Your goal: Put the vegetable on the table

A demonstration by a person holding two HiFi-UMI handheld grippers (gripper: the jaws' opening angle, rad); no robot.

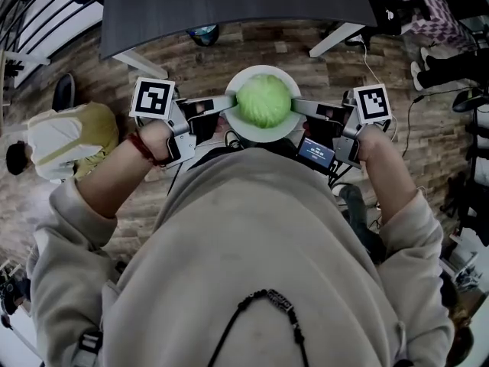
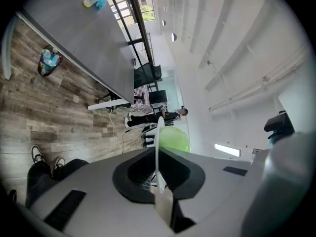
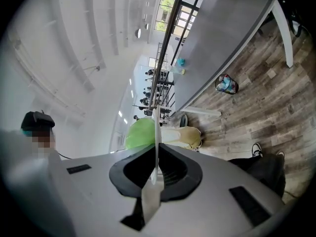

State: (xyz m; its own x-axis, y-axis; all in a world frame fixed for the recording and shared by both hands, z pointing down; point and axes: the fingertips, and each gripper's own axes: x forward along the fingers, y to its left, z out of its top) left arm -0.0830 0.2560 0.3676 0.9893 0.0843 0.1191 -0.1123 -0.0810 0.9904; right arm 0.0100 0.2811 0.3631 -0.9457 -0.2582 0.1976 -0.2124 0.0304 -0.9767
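While both grippers carry it level above the wooden floor [image 1: 191, 71], the white plate [image 1: 262, 134] holds the green cabbage [image 1: 263, 102] at its centre, midway between the two grippers and touching neither. At the plate's left edge the left gripper [image 1: 229, 105] has its jaws closed narrow on the thin rim. At the plate's right edge the right gripper [image 1: 298, 107] pinches the rim likewise. Each gripper view shows the rim edge-on between the jaws, with the cabbage just past them. Beyond the plate's far side stands the dark grey table [image 1: 229, 6].
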